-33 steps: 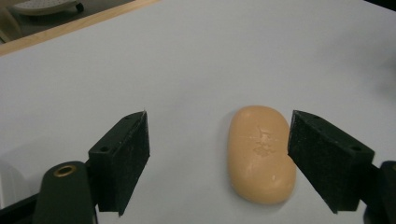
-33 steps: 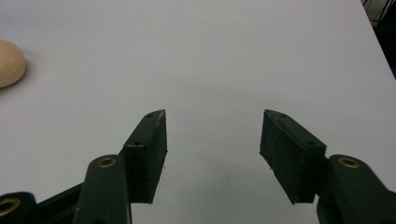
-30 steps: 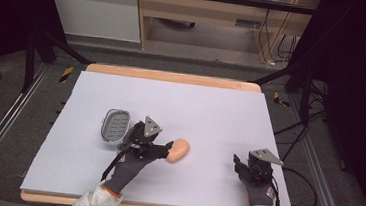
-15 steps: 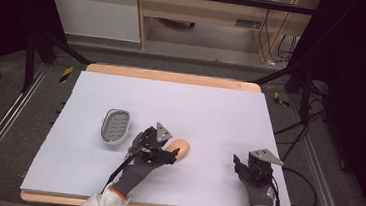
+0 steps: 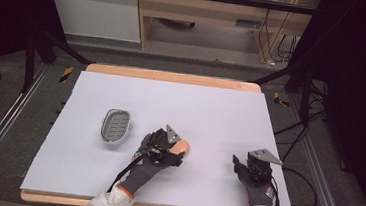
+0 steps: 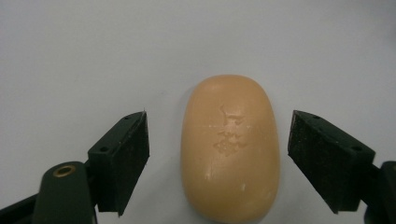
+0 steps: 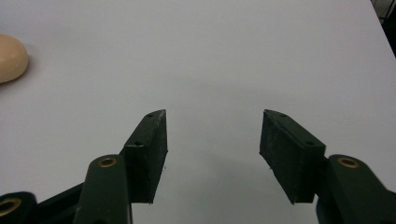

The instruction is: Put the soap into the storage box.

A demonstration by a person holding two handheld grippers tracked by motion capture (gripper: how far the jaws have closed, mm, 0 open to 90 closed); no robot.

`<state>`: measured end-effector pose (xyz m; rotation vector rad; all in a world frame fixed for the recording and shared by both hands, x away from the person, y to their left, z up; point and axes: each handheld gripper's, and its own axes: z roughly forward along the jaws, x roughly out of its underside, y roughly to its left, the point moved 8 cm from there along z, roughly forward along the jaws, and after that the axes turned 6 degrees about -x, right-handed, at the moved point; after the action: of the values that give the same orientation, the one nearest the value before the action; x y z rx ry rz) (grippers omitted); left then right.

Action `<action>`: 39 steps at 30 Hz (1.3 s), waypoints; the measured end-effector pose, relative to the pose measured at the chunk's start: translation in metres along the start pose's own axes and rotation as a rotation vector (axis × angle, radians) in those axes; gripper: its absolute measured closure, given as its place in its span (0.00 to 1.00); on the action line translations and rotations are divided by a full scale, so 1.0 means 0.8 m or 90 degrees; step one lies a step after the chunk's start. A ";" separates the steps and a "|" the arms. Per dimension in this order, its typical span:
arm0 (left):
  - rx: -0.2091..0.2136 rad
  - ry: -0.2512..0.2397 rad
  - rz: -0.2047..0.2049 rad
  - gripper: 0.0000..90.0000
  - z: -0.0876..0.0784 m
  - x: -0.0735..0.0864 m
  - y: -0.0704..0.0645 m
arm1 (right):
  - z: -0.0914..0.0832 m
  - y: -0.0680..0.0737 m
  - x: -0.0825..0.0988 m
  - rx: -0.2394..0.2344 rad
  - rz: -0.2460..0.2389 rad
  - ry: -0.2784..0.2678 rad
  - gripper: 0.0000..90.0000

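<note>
Peach-coloured and smooth, an oval bar of soap (image 6: 231,147) lies flat on the pale lavender sheet that covers the worktop (image 5: 210,110), a faint worn stamp on its top face. The left tool (image 6: 217,154) sits low over it with its jaws spread wide, one on either side of the bar and neither touching it; a strip of bare sheet shows between each pad and the soap. From the high view the soap (image 5: 182,146) peeks out just beyond the left tool (image 5: 167,149), which a gloved hand (image 5: 147,167) holds near the front middle of the worktop. A grey oval soap dish (image 5: 116,126) with a slotted floor stands near, to the left of that hand and apart from it. The right tool (image 5: 251,168) rests well to the right, close to the front edge. Its jaws are also spread (image 7: 212,140), with bare sheet between them, and the soap (image 7: 11,58) shows at the far left edge of its view.
</note>
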<state>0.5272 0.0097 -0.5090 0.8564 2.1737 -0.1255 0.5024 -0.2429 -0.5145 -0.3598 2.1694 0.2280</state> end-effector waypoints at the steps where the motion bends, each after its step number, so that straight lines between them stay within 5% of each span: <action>1: 0.001 0.005 0.002 0.22 0.004 0.000 -0.001 | 0.000 0.000 0.000 -0.001 0.000 0.000 0.46; 16: 0.015 0.034 -0.004 0.25 0.027 0.006 -0.007 | 0.001 0.001 0.001 -0.006 0.002 0.004 0.47; 39: 0.044 0.048 -0.018 0.35 0.035 0.009 -0.009 | 0.001 0.002 0.001 -0.011 0.003 0.005 0.48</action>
<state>0.5372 -0.0017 -0.5344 0.8830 2.2643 -0.1852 0.5021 -0.2415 -0.5157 -0.3653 2.1773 0.2492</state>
